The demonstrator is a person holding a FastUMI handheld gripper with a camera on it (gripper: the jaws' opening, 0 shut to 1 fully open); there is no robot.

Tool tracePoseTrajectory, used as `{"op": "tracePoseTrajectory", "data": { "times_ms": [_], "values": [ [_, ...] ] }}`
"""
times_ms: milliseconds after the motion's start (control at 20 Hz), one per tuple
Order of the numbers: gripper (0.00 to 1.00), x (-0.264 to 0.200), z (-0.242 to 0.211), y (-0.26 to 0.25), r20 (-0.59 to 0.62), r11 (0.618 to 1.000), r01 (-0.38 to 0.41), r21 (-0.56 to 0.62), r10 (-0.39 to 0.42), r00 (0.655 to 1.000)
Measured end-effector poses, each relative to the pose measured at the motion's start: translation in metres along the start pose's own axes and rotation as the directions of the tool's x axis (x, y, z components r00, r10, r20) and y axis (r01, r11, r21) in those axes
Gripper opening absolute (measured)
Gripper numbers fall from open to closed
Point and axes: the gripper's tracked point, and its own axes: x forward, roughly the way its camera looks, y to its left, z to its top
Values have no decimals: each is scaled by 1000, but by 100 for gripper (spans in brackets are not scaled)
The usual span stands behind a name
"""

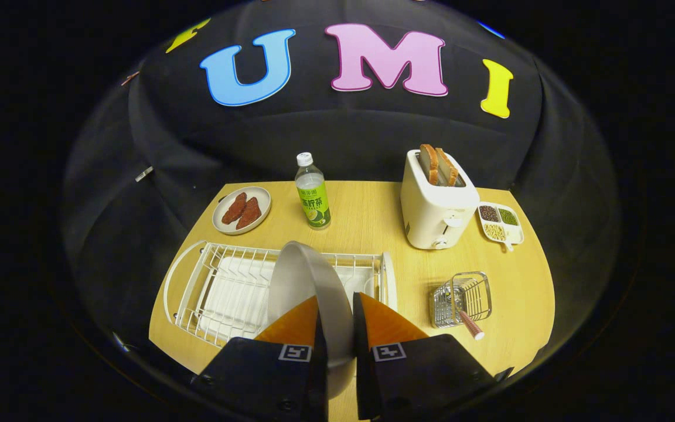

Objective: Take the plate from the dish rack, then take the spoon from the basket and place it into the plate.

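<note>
The tongs (336, 313) pinch the grey plate (305, 281) by its rim, one finger on each face; the plate stands on edge over the white dish rack (220, 287); the spoon (467, 321) rests in the wire basket (463, 296) on the desk (367, 217), beside the rack.
</note>
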Motion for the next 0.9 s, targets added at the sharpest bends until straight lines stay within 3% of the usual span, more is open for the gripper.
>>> {"op": "tracePoseTrajectory", "data": {
  "times_ms": [450, 900],
  "values": [
    [23, -99, -42, -55, 14, 989, -98, 107, 97, 995],
    [23, -148, -130, -132, -92, 955, -77, 287, 107, 990]
  ]
}}
